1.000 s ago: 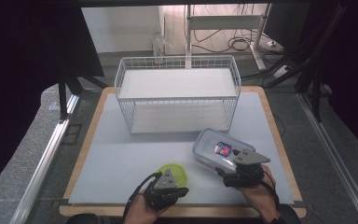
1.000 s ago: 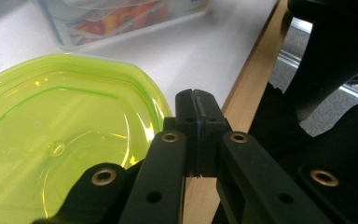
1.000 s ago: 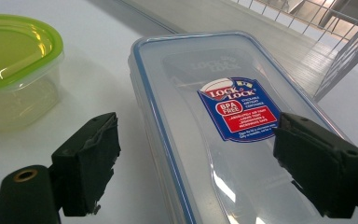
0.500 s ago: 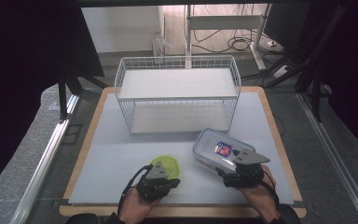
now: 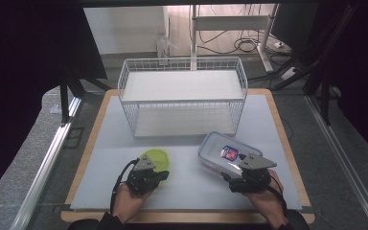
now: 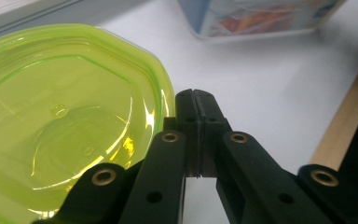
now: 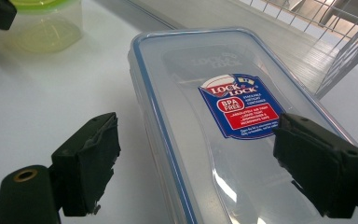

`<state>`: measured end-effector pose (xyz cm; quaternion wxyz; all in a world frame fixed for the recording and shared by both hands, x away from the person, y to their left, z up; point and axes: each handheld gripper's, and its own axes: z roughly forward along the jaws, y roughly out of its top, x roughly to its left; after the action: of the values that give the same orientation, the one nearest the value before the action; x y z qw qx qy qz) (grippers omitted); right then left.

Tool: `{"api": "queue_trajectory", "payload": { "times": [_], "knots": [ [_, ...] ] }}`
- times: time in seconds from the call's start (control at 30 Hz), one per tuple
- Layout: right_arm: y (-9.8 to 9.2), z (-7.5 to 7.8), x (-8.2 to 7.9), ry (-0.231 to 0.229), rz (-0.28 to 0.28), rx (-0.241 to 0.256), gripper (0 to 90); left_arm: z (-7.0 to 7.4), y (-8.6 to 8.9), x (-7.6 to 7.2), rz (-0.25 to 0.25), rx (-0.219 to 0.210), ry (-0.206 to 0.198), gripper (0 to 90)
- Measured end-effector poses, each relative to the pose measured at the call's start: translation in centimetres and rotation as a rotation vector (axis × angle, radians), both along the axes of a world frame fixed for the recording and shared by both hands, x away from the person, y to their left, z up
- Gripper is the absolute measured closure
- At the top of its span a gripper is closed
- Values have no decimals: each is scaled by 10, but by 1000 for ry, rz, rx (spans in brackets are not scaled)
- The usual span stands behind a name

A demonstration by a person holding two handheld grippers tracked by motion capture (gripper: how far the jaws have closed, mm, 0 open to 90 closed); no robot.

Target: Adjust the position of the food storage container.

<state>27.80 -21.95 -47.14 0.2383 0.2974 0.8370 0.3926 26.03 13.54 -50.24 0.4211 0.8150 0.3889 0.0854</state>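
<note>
Lime-green plastic up front: the round green container sits on the white table mat, at the near left, and the left gripper is right against its near rim. In the left gripper view the two black jaws are pressed together with nothing between them, their tips just beside the container's edge — beside it, not around it. Over on the other side, the clear lock-lid food box with its blue seal and red-and-blue label lies flat on the mat, at the near right, well apart from the green one. The right gripper hangs at the box's near end, jaws spread wide — in the right gripper view one pad stands off the box's left side and the other over its lid by the label, neither clearly gripping. Behind both, the white wire rack stands at the far side of the mat
</note>
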Motion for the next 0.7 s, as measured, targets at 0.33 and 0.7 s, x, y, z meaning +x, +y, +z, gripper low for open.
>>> {"api": "queue_trajectory", "payload": {
  "times": [0.33, 0.7],
  "knots": [
    [0, 0, 0, 2, 0, 2, 141, -1, 26, 14, 93, 1, 0, 900],
    [0, 0, 0, 13, -8, 13, 143, -3, 56, 30, 189, 12, -11, 900]
  ]
}}
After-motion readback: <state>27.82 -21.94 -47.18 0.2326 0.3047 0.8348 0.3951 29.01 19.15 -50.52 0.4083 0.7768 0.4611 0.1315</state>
